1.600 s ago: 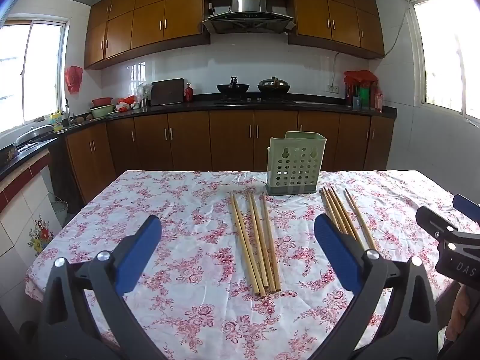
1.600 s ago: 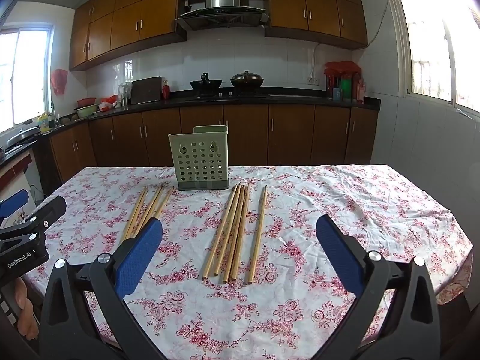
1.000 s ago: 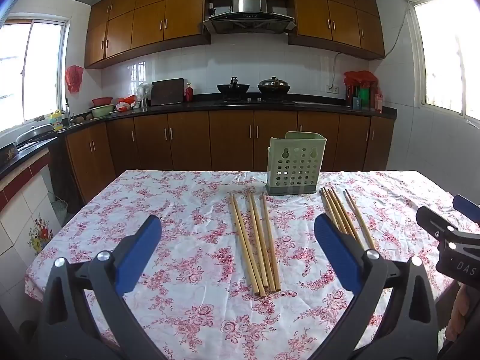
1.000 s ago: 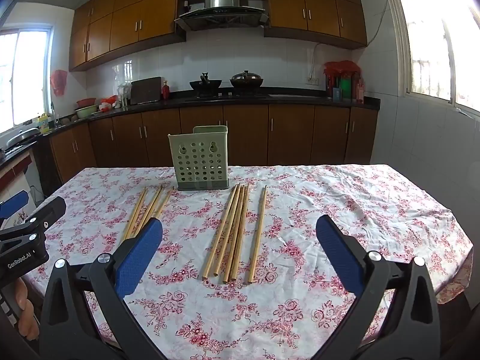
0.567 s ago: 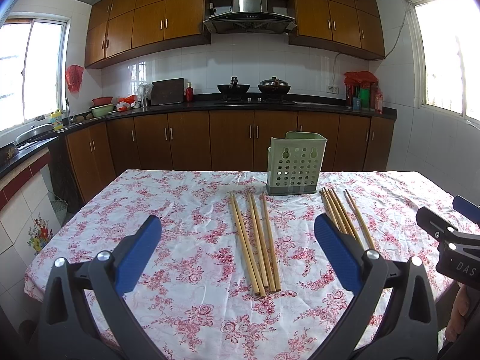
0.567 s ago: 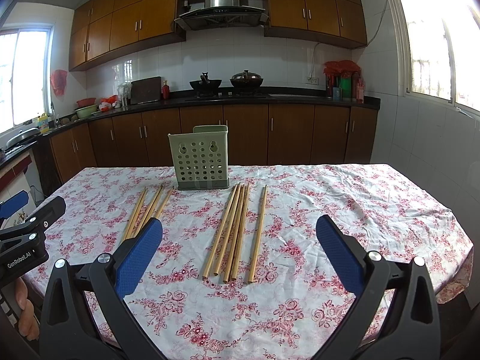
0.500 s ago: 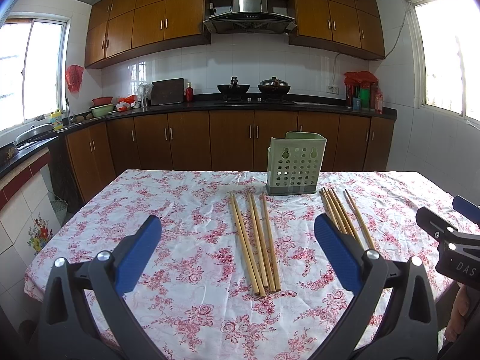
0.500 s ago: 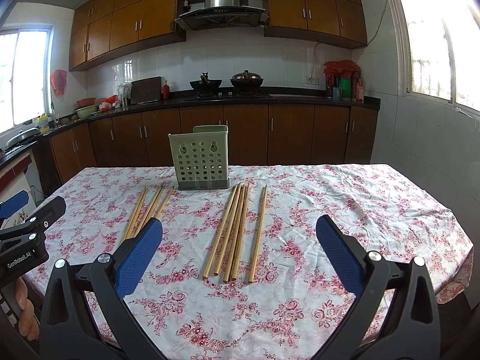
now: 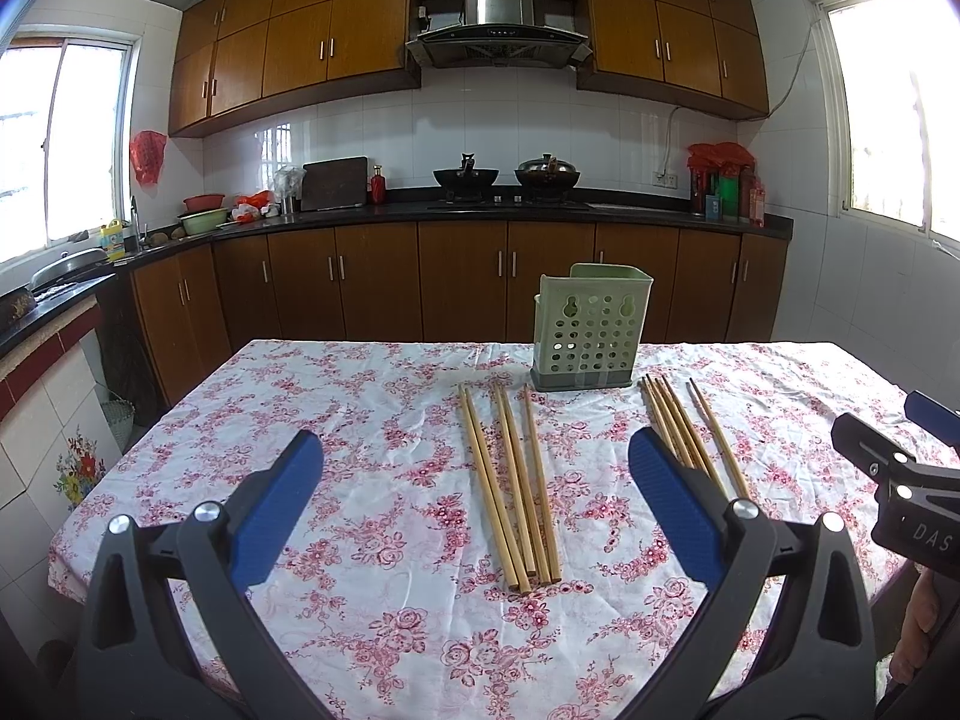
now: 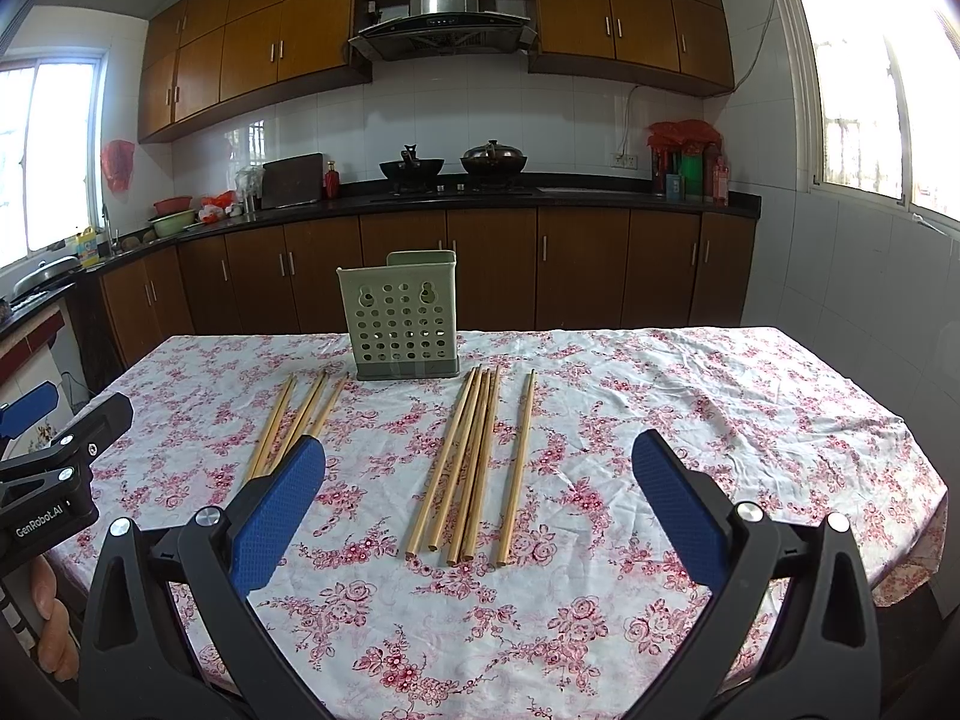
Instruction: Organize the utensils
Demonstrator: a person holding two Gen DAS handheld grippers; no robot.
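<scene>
Left tongs (image 9: 474,480) are held wide open above the near edge of the worktop (image 9: 336,420), nothing gripped. Right tongs (image 10: 477,474) are likewise spread wide and empty. A green perforated utensil holder (image 9: 585,330) is stood upright toward the far side of the flowered cloth. Two groups of wooden chopsticks are laid flat in front of it: the left bundle (image 9: 510,480) is seen between the left tongs' fingers, the right bundle (image 10: 474,462) between the right tongs' fingers, the two groups apart from each other. No chopstick is touched by either tongs. Kitchen cabinets (image 10: 492,264) are seen behind.
</scene>
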